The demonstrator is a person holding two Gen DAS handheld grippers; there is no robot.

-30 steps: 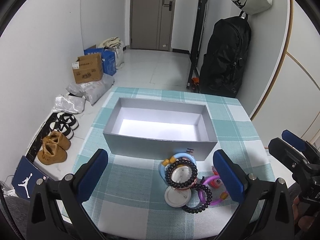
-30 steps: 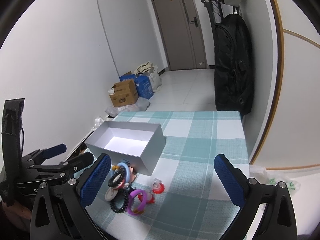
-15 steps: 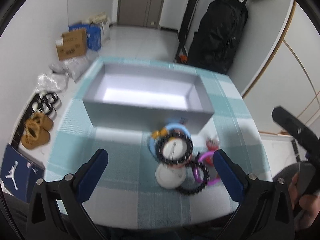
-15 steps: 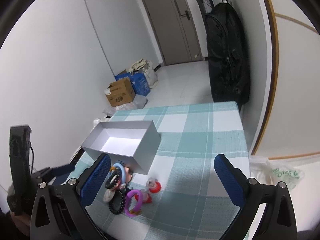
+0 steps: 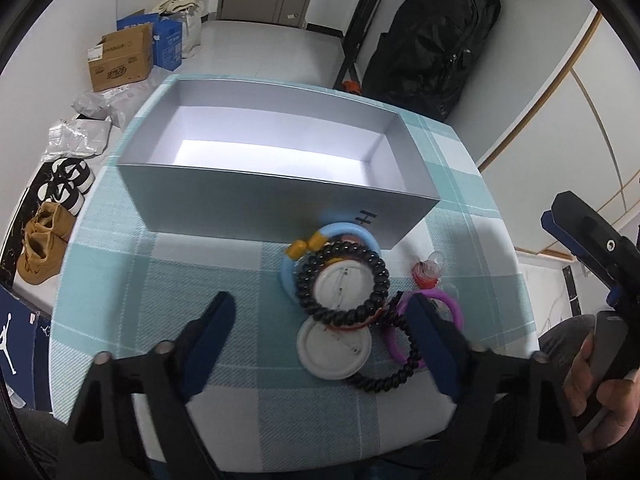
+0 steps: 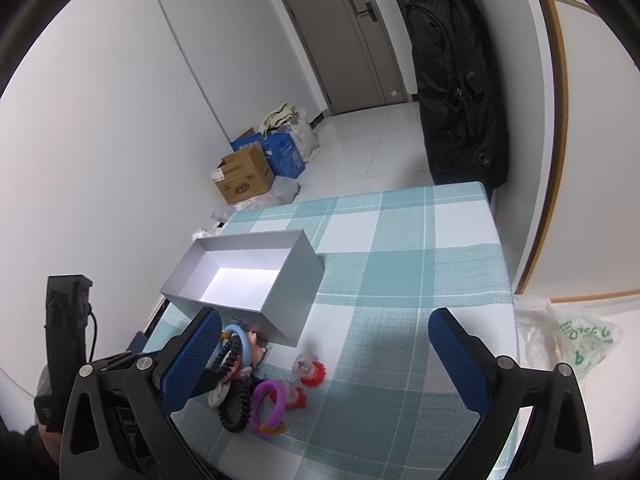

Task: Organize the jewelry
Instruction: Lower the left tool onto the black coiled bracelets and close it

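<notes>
A: Checked tablecloth (image 5: 168, 300), near edge: what is lying there?

B: Left gripper (image 5: 320, 340) is hovering wide open, holding nothing, over the jewelry pile (image 5: 344, 296), apparently lining up a pick. Right gripper (image 6: 324, 356) is hanging wide open too, empty.

A: Beyond?

B: Grey box (image 5: 280, 200) is sitting empty just behind the pile, likely waiting for it.

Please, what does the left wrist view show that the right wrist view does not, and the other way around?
Only the left wrist view shows the shoes on the floor and two white discs lying flat among the jewelry. Only the right wrist view shows a plastic bag beside the table. Both show the empty grey box, black bead bracelets, purple ring, cardboard box and black bag. Both grippers, left gripper and right gripper, are open.
</notes>
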